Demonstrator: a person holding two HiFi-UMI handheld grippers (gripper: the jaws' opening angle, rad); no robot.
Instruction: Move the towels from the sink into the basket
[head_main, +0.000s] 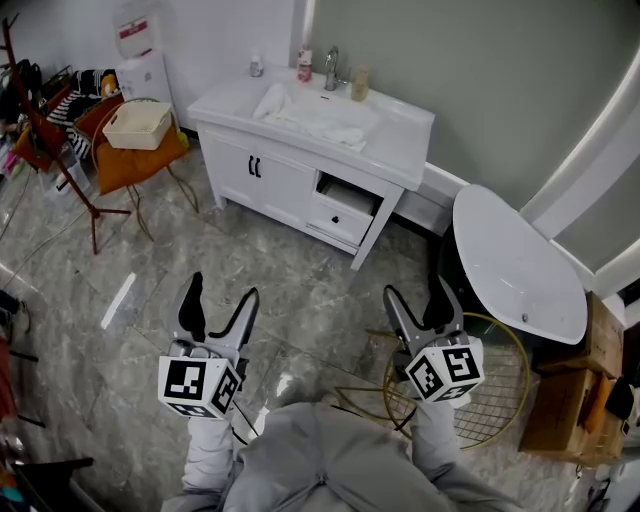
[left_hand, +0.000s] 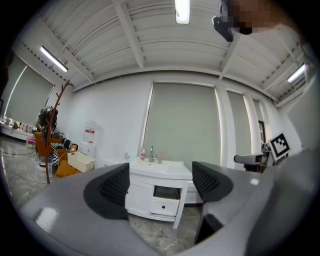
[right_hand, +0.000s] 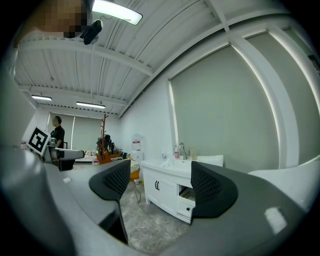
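Note:
White towels (head_main: 315, 115) lie crumpled in the basin of the white sink cabinet (head_main: 400, 150) against the far wall. A cream basket (head_main: 138, 125) sits on an orange chair to the cabinet's left. Both grippers are held low over the marble floor, well short of the cabinet. My left gripper (head_main: 223, 290) is open and holds nothing. My right gripper (head_main: 417, 290) is open too, with nothing between its fingers. In the left gripper view the sink cabinet (left_hand: 150, 197) shows between the spread jaws and the basket (left_hand: 80, 161) lies off to the left. The right gripper view shows the sink cabinet (right_hand: 167, 192) from its side.
A faucet (head_main: 331, 68) and small bottles stand behind the basin. One cabinet drawer (head_main: 345, 205) is pulled out. A white bathtub (head_main: 515, 265) and a gold wire table (head_main: 500, 385) are on the right. A red coat rack (head_main: 60, 150) stands left, and cardboard boxes (head_main: 565, 400) far right.

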